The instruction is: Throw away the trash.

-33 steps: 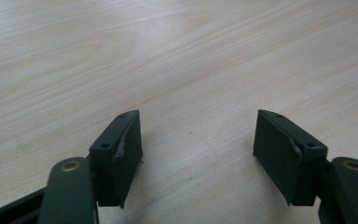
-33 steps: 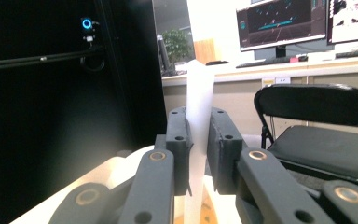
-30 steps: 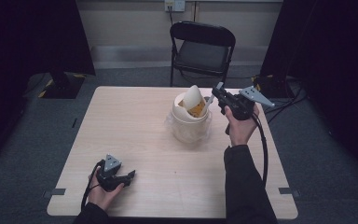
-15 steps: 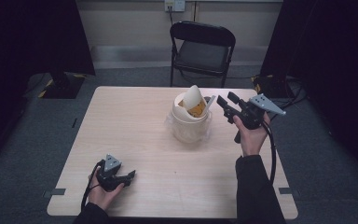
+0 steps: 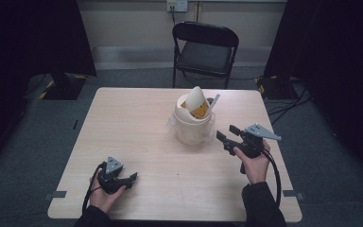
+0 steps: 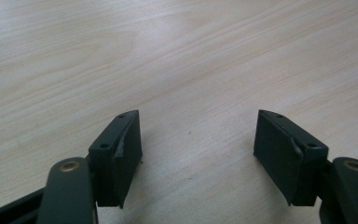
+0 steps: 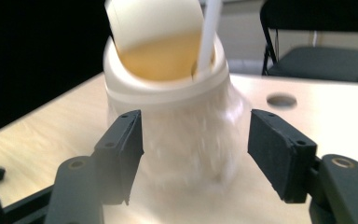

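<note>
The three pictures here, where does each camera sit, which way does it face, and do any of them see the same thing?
High view: above the person's side, looking forward and down on the table; both forearms, left gripper and right gripper show.
Left gripper view: rides that gripper, facing bare tabletop between its open jaws.
Right gripper view: rides that gripper, facing the white bin; its jaws have just been opening, nothing held.
Shared: high and right gripper views both show the bin and the black chair.

Bin (image 5: 194, 122): on the surface (image 5: 137, 127), centre, toward the far edge. Tilted lid (image 5: 194, 99) and stick (image 5: 214, 101): in the bin's top opening. Right tongs (image 5: 225, 136): just right of the bin, apart from it. Left tongs (image 5: 131, 178): near-left corner of the surface. Chair (image 5: 205, 49): behind the surface.
</note>
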Action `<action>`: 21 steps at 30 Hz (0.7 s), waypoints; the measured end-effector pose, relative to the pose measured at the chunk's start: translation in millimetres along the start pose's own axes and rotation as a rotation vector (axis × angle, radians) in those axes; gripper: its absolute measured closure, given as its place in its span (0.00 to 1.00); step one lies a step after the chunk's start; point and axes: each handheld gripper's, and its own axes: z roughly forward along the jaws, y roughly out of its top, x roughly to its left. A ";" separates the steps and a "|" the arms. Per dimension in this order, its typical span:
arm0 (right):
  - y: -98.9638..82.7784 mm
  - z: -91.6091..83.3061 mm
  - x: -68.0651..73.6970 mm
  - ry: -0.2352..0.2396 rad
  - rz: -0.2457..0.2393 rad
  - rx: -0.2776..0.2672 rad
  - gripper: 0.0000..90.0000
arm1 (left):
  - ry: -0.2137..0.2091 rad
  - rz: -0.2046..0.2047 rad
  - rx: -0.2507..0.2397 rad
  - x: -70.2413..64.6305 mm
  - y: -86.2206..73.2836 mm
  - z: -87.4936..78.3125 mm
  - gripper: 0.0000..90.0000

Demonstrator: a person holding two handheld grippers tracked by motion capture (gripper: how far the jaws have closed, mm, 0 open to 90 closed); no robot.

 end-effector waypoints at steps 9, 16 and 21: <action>-42.8 -14.4 -16.7 -0.069 0.030 0.135 0.37 | -0.003 0.001 0.001 0.0 0.1 0.1 0.35; -64.3 -23.6 -33.8 -0.129 0.017 0.226 0.37 | -0.006 0.007 0.003 0.2 0.1 0.1 0.34; -70.2 -29.1 -44.1 -0.177 0.000 0.272 0.35 | -0.008 0.010 0.002 0.2 0.2 0.3 0.33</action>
